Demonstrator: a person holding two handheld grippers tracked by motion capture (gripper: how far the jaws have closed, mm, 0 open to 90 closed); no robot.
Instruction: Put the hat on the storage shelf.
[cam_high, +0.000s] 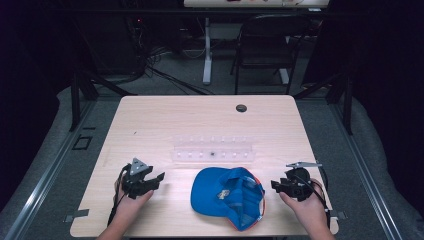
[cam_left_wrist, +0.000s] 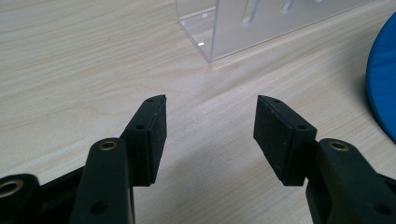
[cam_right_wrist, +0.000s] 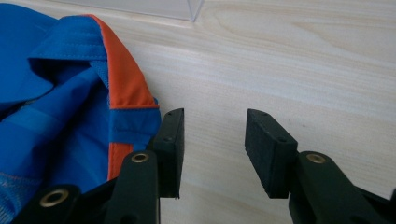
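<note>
1. Lying upside down near the near edge of the wooden table (cam_high: 150, 115), about midway along it, is a blue baseball cap (cam_high: 227, 195), its hollow facing up and its orange-trimmed back edge turned toward the right.
2. A clear acrylic rack (cam_high: 212, 149) stands just beyond the cap, toward the middle of the table, apart from the cap.
3. The left gripper (cam_high: 159, 178) hovers to the left of the cap, near the near-left part of the table, held in the person's left hand (cam_high: 131, 199); its jaws are released and spread, with only bare wood between them in the left gripper view.
4. In that left gripper view the corner of the rack (cam_left_wrist: 224, 32) sits ahead of the jaws, and the cap's blue brim (cam_left_wrist: 383, 79) shows at the right edge, clear of both pads.
5. The right gripper (cam_high: 274, 185) sits to the right of the cap, close to the near-right corner, held in the person's right hand (cam_high: 306, 207), pointing toward the cap.
6. Its jaws are released, gripping nothing: in the right gripper view the cap (cam_right_wrist: 60, 107) lies beside the left jaw, its orange band (cam_right_wrist: 123, 84) just next to that jaw, while the gap between the pads shows plain tabletop.
</note>
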